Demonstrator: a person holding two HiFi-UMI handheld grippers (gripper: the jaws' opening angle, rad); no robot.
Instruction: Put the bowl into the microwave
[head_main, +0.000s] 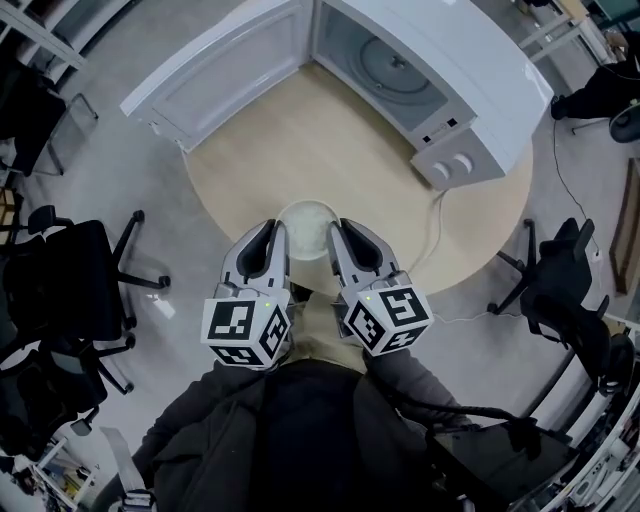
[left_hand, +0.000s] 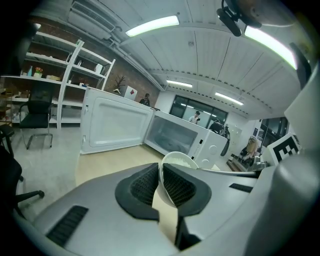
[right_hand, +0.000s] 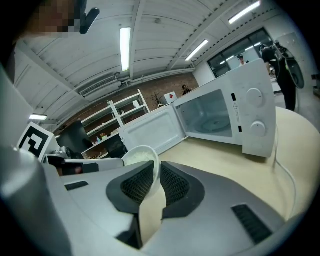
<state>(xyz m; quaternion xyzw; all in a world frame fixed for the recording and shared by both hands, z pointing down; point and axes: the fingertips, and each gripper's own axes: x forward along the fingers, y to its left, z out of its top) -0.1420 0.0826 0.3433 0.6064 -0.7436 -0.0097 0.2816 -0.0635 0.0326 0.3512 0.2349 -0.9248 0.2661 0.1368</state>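
The white bowl is held by its rim from two sides, in front of the open microwave and well apart from it, above the table edge farthest from the microwave. The left gripper is clamped on the bowl's left wall, jaws drawn nearly together. The right gripper is likewise clamped on the right wall, jaws narrowed. The door is swung wide open, left of the microwave; the turntable is exposed inside.

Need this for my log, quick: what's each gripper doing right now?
Left gripper: closed on the rim of the bowl.
Right gripper: closed on the bowl's opposite rim.
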